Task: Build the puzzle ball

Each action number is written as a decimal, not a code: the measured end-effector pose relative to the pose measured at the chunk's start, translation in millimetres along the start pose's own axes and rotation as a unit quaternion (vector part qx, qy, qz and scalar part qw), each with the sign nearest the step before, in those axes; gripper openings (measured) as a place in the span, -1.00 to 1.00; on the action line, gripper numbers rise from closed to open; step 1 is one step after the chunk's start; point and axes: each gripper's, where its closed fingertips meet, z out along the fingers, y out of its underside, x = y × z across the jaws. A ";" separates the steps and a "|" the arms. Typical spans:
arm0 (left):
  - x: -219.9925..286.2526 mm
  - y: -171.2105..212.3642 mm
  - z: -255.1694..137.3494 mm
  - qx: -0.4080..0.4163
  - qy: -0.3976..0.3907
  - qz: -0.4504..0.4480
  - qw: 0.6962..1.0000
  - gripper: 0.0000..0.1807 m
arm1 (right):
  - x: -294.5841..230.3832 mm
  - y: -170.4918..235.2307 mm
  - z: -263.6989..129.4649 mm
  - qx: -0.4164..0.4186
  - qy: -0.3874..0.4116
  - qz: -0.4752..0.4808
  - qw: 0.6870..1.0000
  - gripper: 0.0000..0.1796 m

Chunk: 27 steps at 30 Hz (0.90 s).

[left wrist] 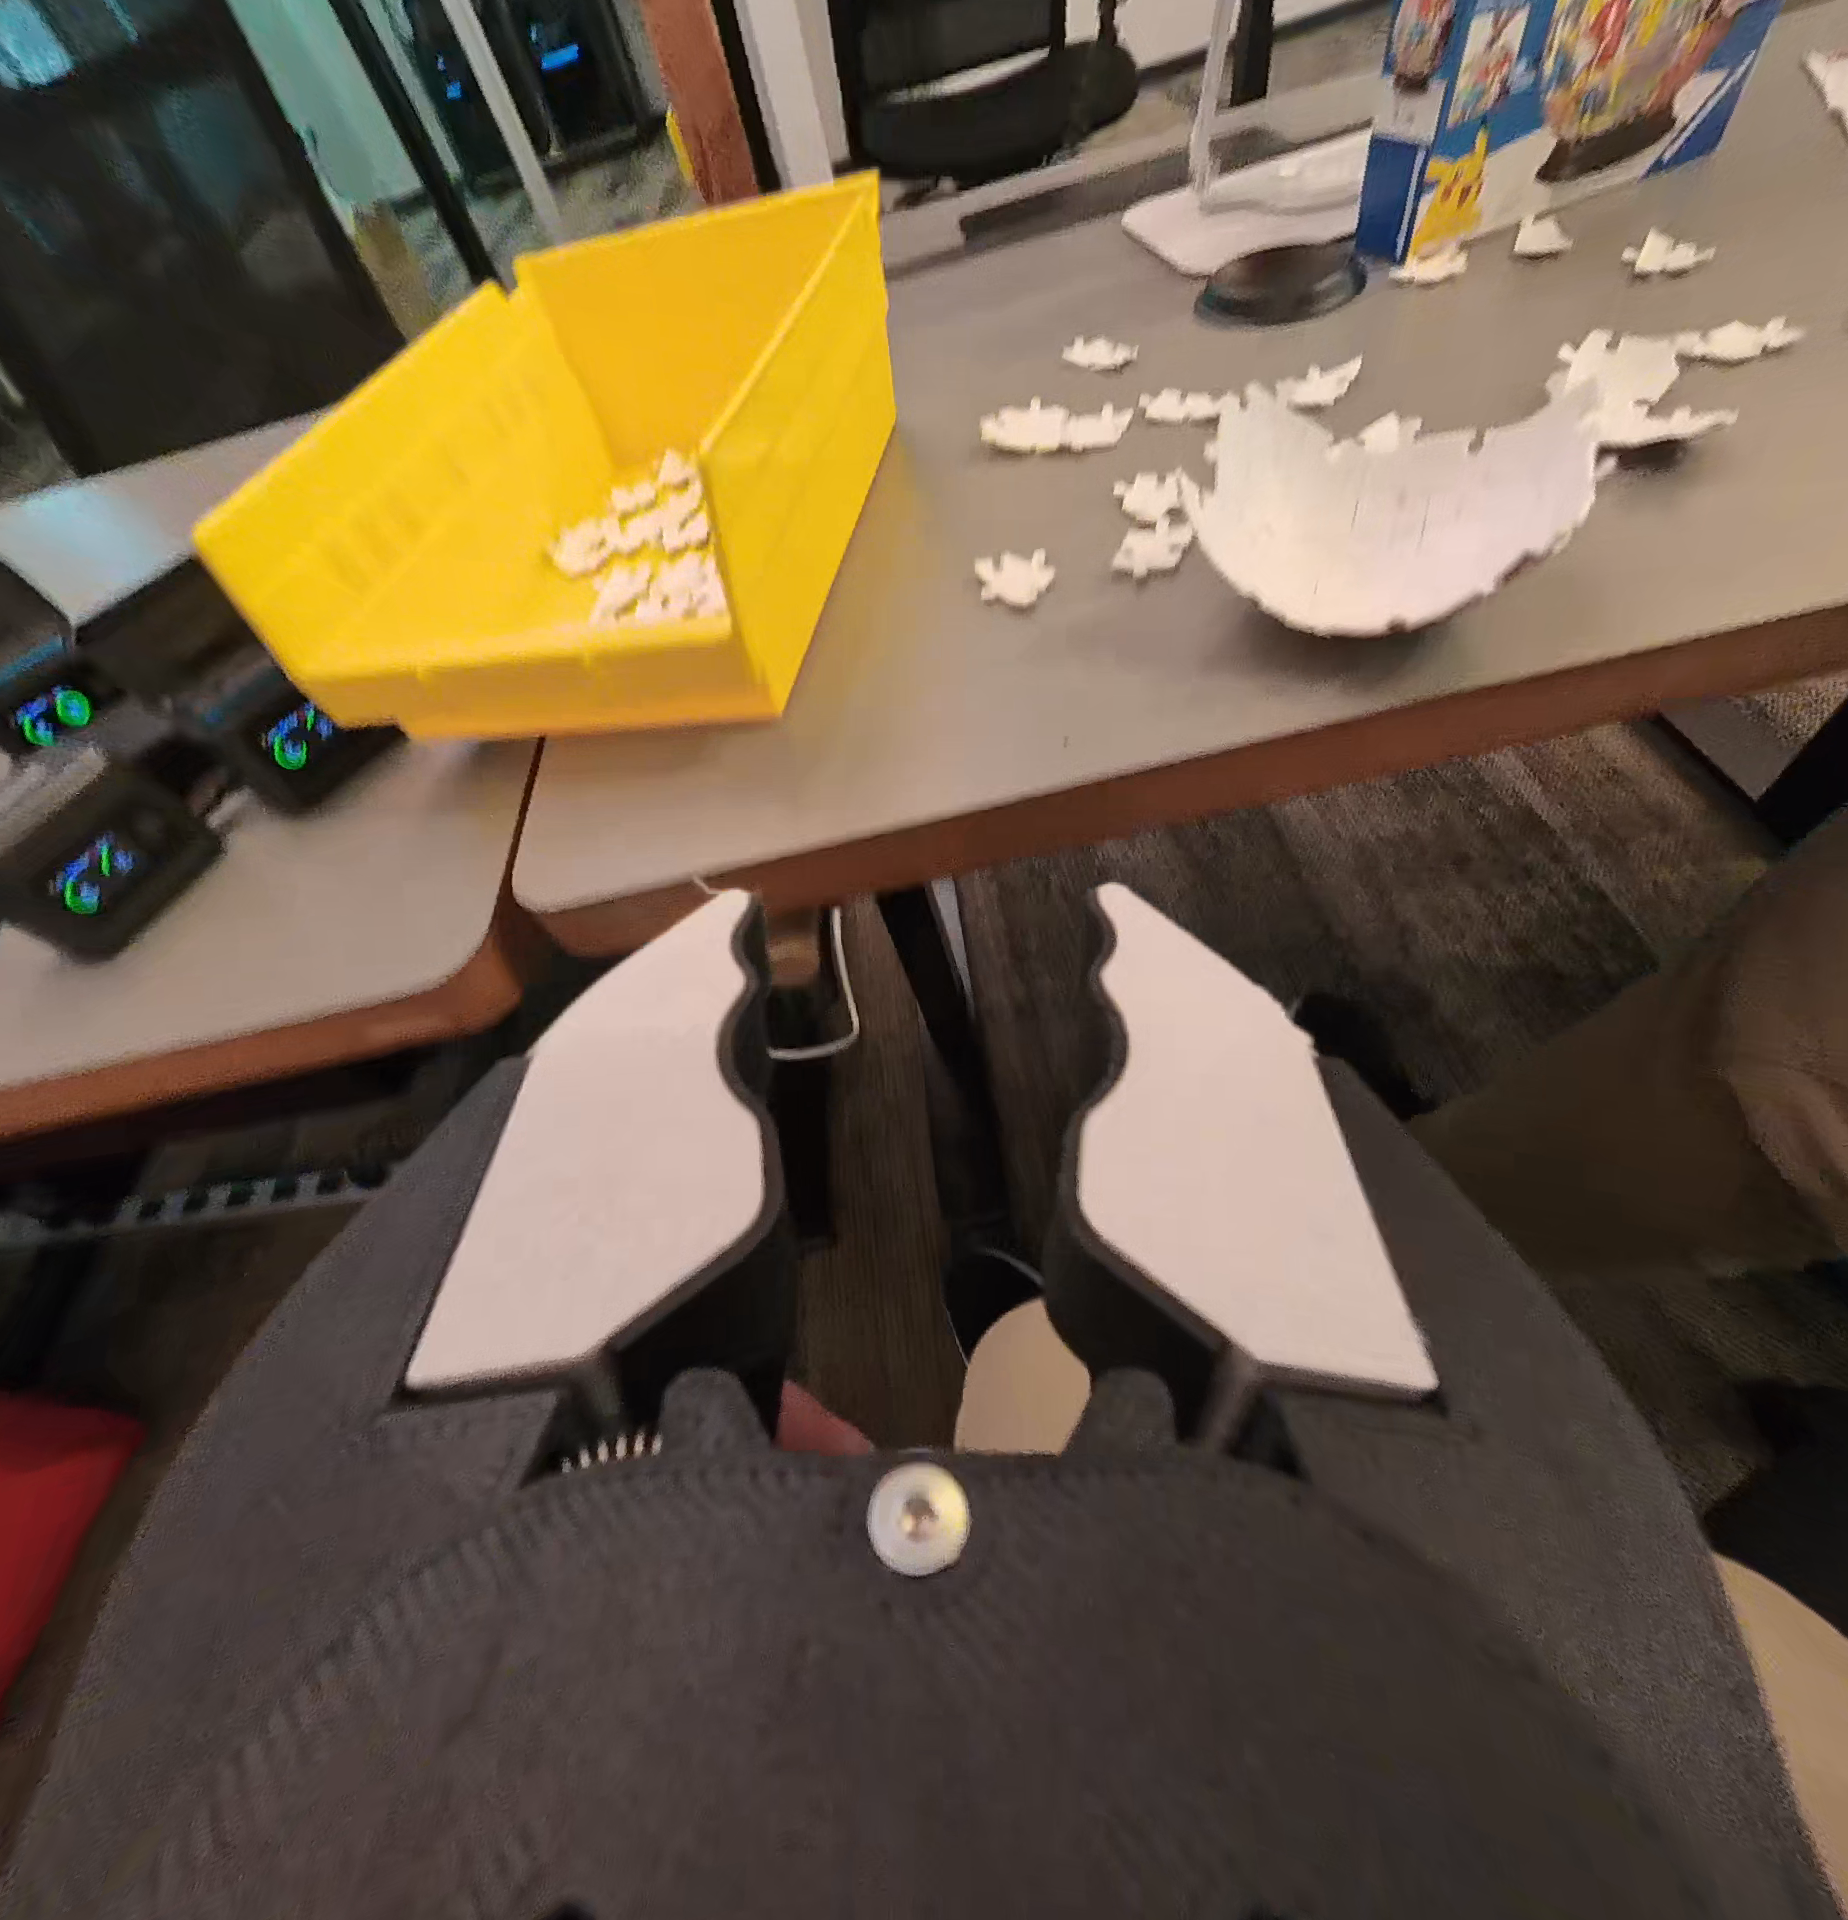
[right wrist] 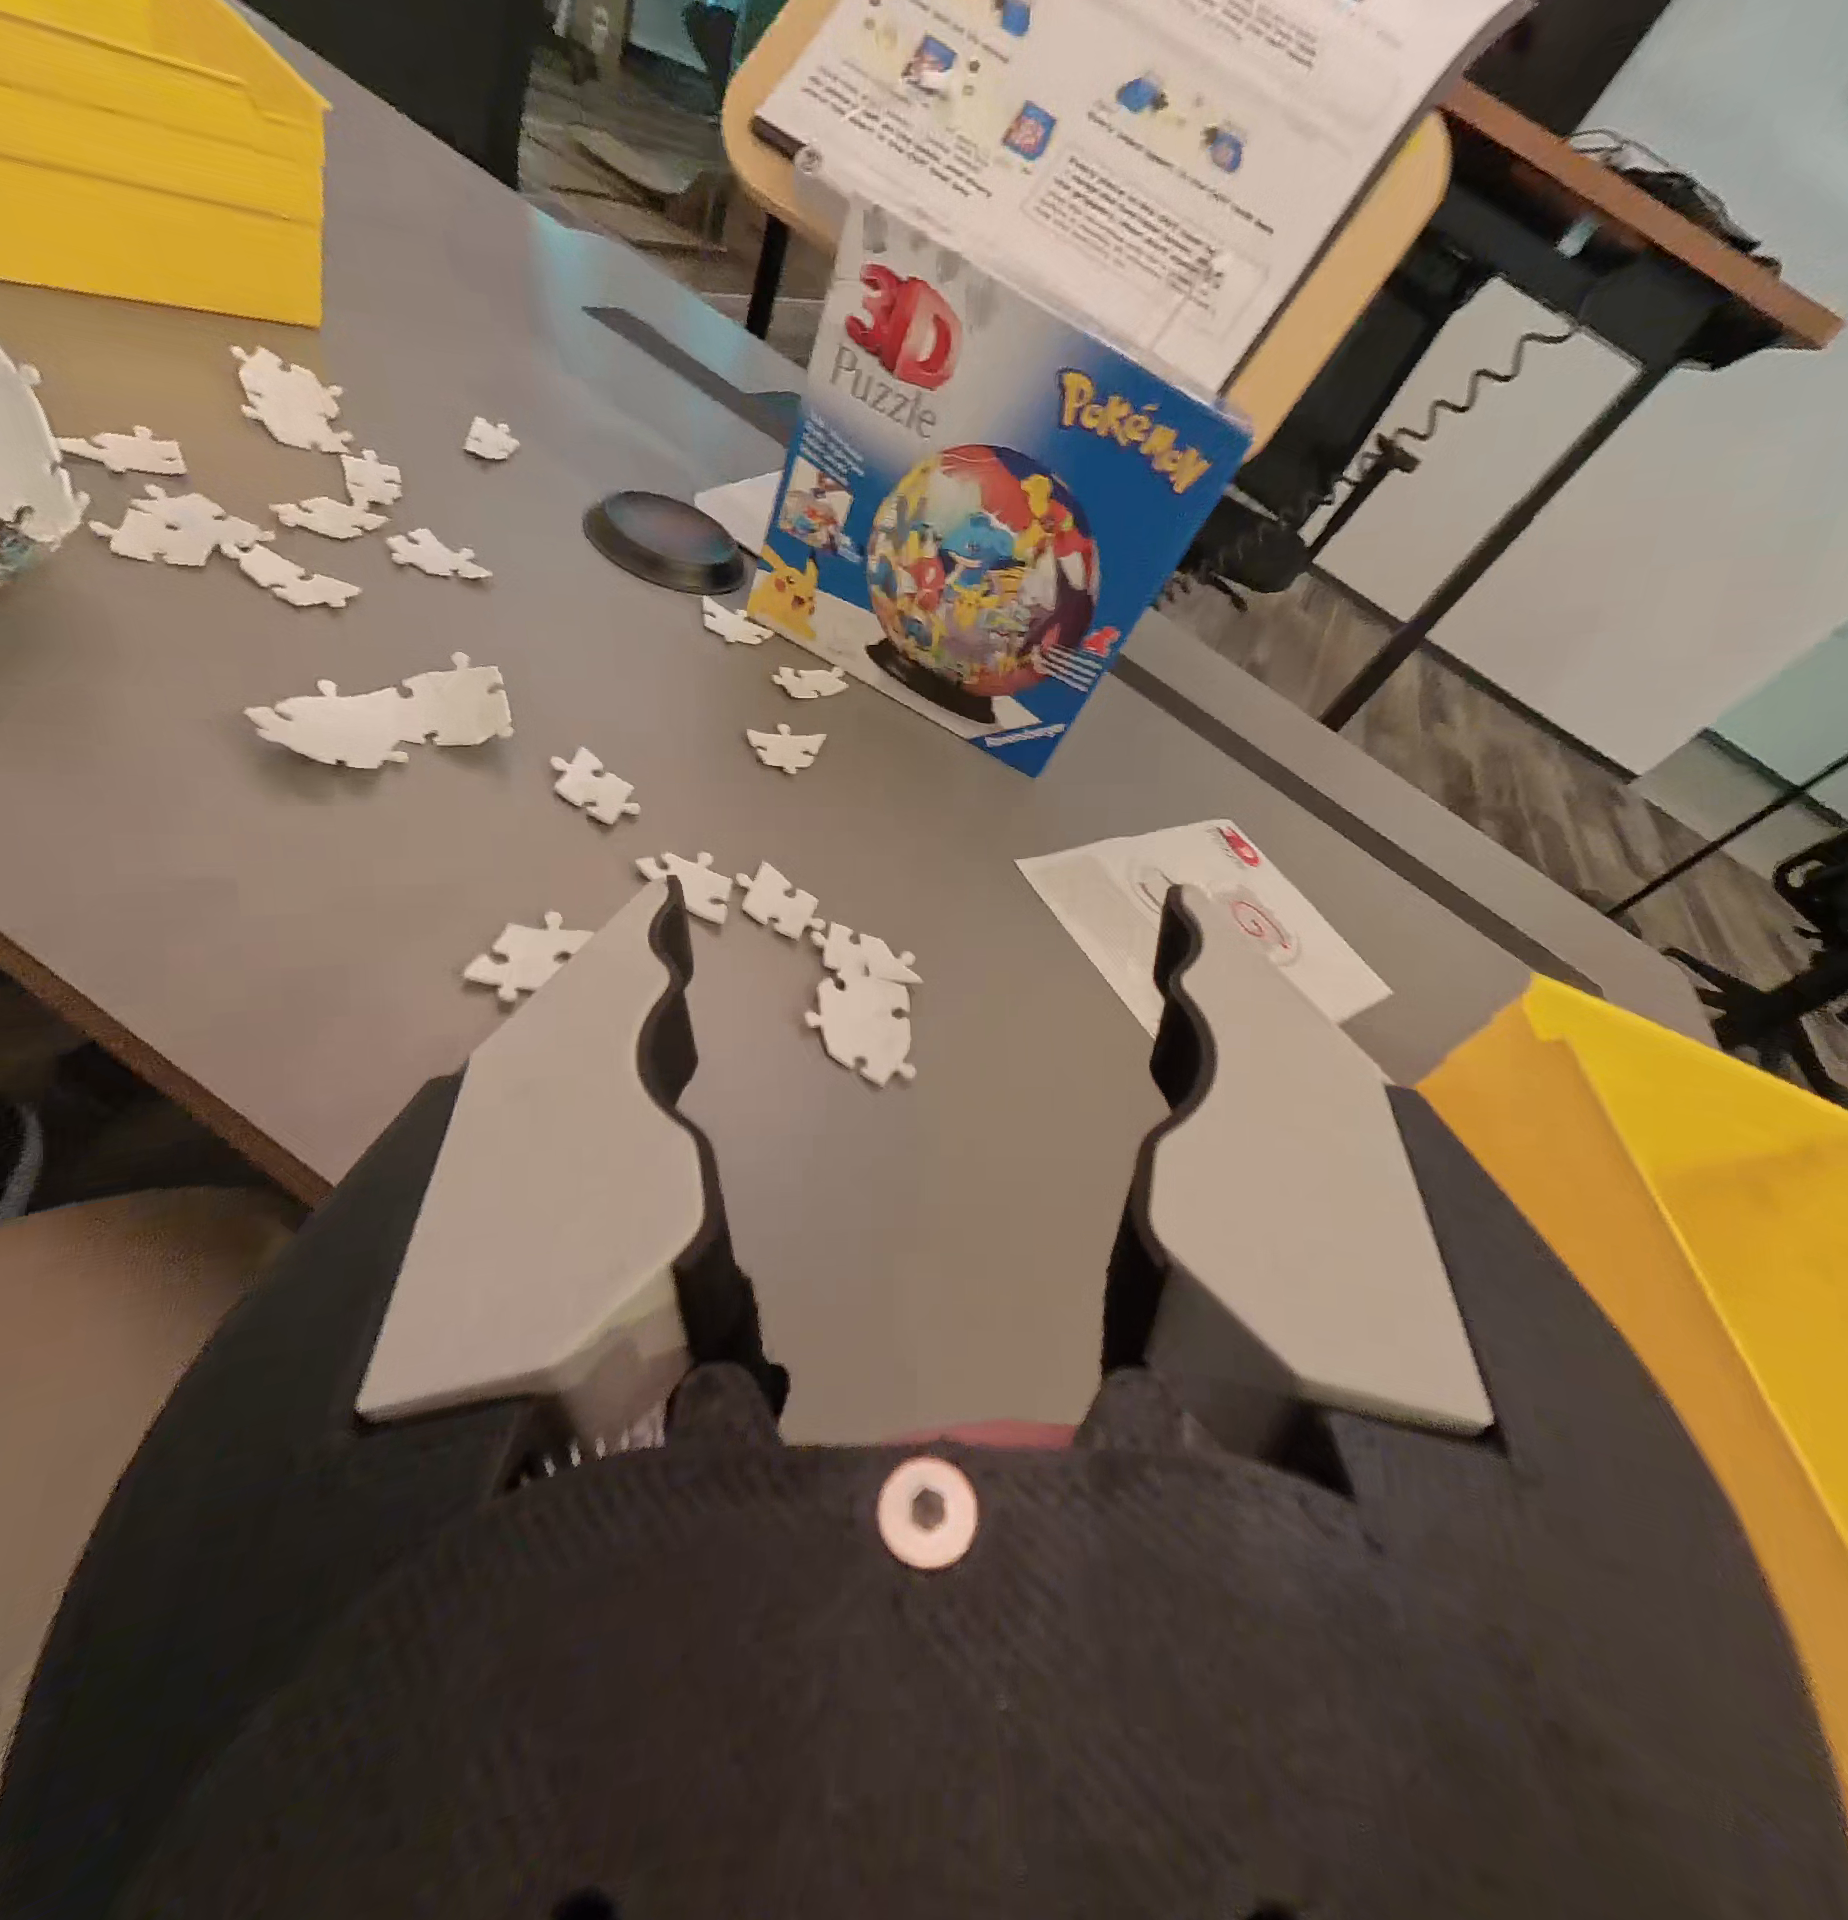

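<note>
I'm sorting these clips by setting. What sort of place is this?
Probably an office or lab workroom: grey desks pushed together, small display devices on the neighbouring one, a yellow parts bin holding puzzle pieces, and carpeted floor.

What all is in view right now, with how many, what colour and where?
Grey table: one, under everything.
Yellow plastic bin: one, left end, white pieces inside.
Part-built white puzzle bowl: one, table middle.
Loose white puzzle pieces: many, scattered around.
Blue puzzle box: one, upright, far side.
Black round stand: one, beside the box.
White paper sheet: one, near right gripper.
Second yellow bin: one, right edge.
Left gripper: open, off the table edge.
Right gripper: open, above loose pieces.
</note>
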 end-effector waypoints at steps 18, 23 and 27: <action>20.8 22.1 50.6 -0.038 0.050 -0.052 0.997 -0.36 | 28.2 54.3 37.7 -0.117 0.039 -0.128 0.984 0.02; -9.1 -2.1 74.4 -0.008 0.036 -0.084 0.996 -0.34 | 26.9 25.8 66.5 -0.090 0.040 -0.159 0.982 0.01; -28.8 -18.1 106.1 -0.003 -0.002 -0.047 0.999 -0.35 | 29.3 15.8 89.9 -0.077 0.032 -0.147 0.986 -0.01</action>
